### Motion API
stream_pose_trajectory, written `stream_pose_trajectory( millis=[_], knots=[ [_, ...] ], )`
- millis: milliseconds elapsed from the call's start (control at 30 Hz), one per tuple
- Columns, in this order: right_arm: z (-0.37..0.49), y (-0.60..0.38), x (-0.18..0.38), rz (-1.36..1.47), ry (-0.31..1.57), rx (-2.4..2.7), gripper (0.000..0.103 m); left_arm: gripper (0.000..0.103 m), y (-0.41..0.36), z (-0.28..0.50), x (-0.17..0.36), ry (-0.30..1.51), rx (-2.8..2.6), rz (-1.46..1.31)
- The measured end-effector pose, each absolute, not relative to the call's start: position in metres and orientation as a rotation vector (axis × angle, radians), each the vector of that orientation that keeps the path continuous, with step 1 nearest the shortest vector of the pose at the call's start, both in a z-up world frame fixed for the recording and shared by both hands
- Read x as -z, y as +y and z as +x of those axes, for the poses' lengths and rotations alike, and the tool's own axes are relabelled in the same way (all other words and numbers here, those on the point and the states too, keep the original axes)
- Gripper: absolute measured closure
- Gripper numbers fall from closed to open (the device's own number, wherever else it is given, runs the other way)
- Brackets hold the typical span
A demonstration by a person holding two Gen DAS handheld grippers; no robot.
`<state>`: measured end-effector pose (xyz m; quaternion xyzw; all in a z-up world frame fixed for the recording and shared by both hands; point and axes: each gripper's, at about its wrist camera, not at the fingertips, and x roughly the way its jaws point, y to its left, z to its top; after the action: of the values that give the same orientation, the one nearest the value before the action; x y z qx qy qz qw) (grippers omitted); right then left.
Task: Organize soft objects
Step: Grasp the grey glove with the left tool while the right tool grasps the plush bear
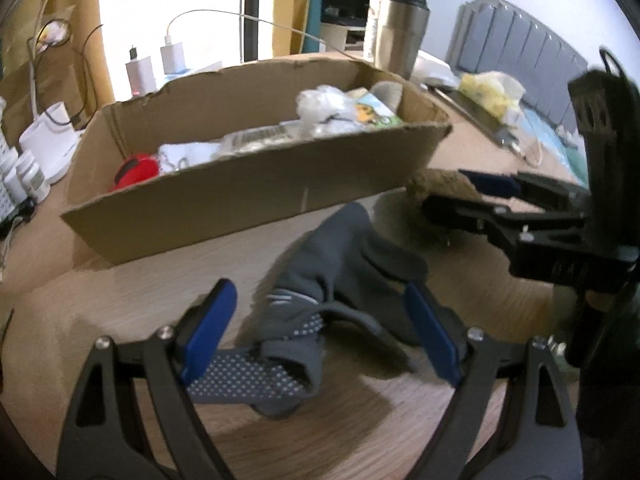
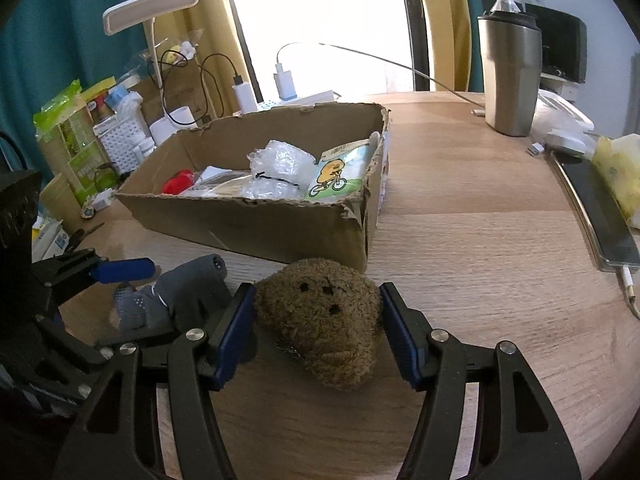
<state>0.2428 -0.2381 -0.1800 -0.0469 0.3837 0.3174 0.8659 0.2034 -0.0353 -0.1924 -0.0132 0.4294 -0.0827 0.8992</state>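
A brown plush toy [image 2: 320, 320] lies on the wooden table just in front of the cardboard box [image 2: 260, 228]. My right gripper [image 2: 316, 320] has both blue pads pressed against the toy's sides. To its left is a heap of grey socks [image 1: 344, 256] with white grip dots. My left gripper [image 1: 320, 332] straddles the socks with its jaws wide and the pads clear of the fabric. In the left wrist view the right gripper [image 1: 460, 194] reaches in from the right, holding the plush toy [image 1: 436, 182] by the corner of the box [image 1: 240, 184]. The right wrist view shows the socks [image 2: 192, 284] and one left pad [image 2: 124, 270].
The box holds a red item [image 2: 178, 182], crumpled plastic [image 2: 280, 164] and a cartoon packet [image 2: 336, 176]. A steel tumbler [image 2: 510, 80] stands at the back right, and a dark flat device [image 2: 600, 208] lies along the right edge. Chargers, cables and a lamp [image 2: 152, 4] crowd the back left.
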Motion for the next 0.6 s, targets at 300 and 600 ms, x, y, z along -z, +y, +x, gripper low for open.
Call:
stream_pose_trajectory(
  millis=[300, 600],
  knots=[
    [0.243, -0.245, 0.180, -0.078, 0.801, -0.671, 0.037, 0.055, -0.050, 0.204, 0.197, 0.890, 0.156, 0.065],
    [0.240, -0.248, 0.178, -0.083, 0.796, -0.669, 0.037, 0.066, -0.058, 0.202, 0.192, 0.879, 0.202, 0.077]
  ],
)
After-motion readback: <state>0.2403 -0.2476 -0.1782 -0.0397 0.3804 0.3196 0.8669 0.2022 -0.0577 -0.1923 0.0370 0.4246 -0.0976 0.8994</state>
